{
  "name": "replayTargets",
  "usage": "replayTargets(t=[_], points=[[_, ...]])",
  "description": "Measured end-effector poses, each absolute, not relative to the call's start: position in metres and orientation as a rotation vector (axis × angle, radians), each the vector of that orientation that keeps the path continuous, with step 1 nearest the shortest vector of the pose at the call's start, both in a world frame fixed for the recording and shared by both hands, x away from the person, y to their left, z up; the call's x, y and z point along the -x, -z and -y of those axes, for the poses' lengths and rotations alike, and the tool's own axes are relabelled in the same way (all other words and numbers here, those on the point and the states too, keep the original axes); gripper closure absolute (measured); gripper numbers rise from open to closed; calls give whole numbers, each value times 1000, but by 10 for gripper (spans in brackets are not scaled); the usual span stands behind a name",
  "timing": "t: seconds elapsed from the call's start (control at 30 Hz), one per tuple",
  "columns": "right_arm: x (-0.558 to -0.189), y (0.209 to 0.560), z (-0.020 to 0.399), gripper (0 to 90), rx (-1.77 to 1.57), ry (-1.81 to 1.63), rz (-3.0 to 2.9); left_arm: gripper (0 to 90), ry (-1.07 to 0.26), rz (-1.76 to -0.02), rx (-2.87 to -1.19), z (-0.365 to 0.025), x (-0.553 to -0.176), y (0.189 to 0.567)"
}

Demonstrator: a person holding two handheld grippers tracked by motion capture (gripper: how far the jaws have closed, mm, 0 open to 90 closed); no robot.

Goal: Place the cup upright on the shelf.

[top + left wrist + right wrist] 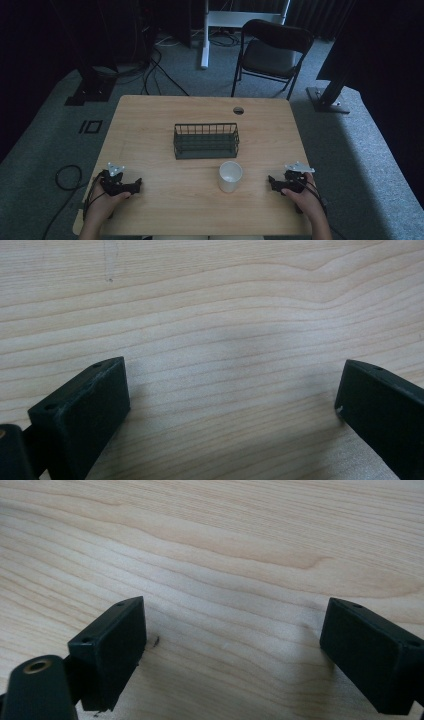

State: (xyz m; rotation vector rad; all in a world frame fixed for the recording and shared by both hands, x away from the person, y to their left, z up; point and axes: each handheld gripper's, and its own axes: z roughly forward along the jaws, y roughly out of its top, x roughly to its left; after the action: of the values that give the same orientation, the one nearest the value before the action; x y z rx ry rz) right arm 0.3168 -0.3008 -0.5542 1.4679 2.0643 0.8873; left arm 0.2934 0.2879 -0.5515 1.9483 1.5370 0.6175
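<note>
A white cup stands upright on the wooden table, near the front edge and a little right of the middle, its open mouth facing up. At about 11 o'clock from the cup, close by but apart from it, sits a dark wire basket at the centre of the table.

At 9 o'clock from the cup, well apart, the left gripper rests low over the table in the person's left hand. In the left gripper view its jaws stand spread wide with bare wood grain between them.

At 3 o'clock from the cup, nearer than the left one, the right gripper is held in the right hand. Its jaws are also spread, with nothing between them but tabletop.

Beyond the table, at 12 o'clock, a black folding chair stands on grey carpet.
</note>
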Motion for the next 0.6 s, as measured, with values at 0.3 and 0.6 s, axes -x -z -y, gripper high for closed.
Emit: replayTargets(t=[0.3, 0.6], points=[[-317, 554, 301, 109, -1469, -886, -2063, 13, -609, -1509, -1964, -289, -293, 552], [-317, 554, 301, 109, -1469, -886, -2063, 13, -607, -1504, -1968, -289, -293, 551]])
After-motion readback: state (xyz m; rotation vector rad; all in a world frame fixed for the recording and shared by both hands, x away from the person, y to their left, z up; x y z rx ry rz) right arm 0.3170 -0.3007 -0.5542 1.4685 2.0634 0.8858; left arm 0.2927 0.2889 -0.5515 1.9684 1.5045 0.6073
